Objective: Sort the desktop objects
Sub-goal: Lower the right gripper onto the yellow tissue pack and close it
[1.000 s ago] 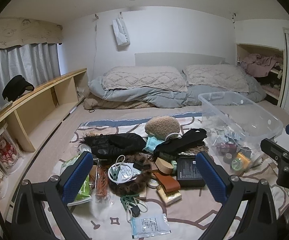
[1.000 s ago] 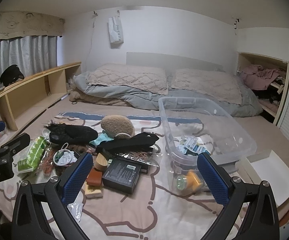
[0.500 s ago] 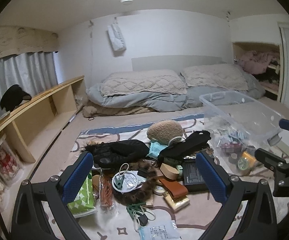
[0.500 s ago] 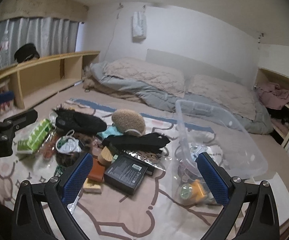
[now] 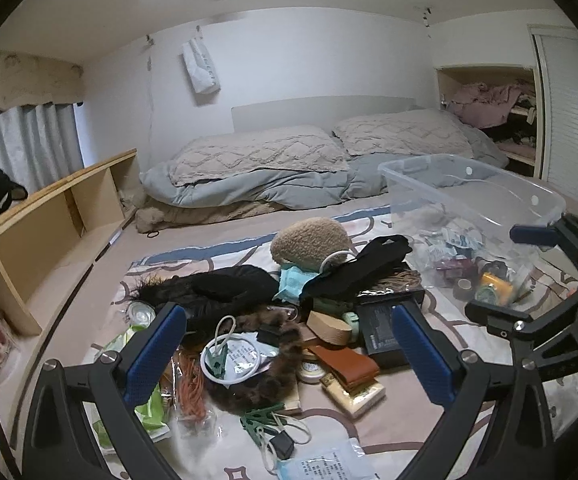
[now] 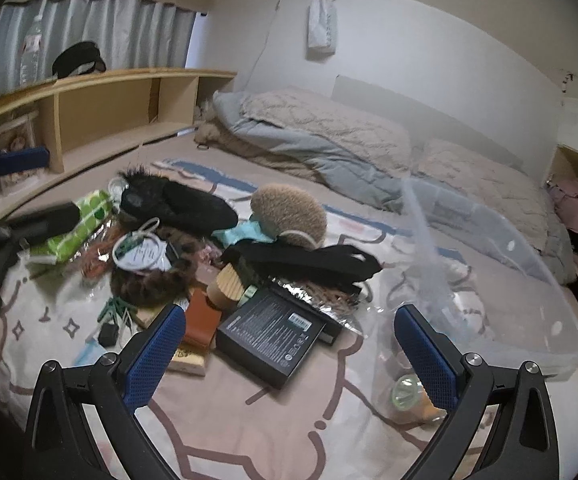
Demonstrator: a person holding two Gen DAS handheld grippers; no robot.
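We have the bed (image 6: 501, 280) under everything, then the clear bin (image 6: 529, 280) on our right, with a few small things already inside. Left of it lies the heap, and at its near edge the black box (image 6: 271, 330), long axis slanting from near-left to far-right. Our right claw (image 6: 289, 344) hangs wide open and empty, the box straight ahead between its fingers; our left claw (image 5: 289, 344), equally open and empty, hovers over the heap's left half, farther from the box.
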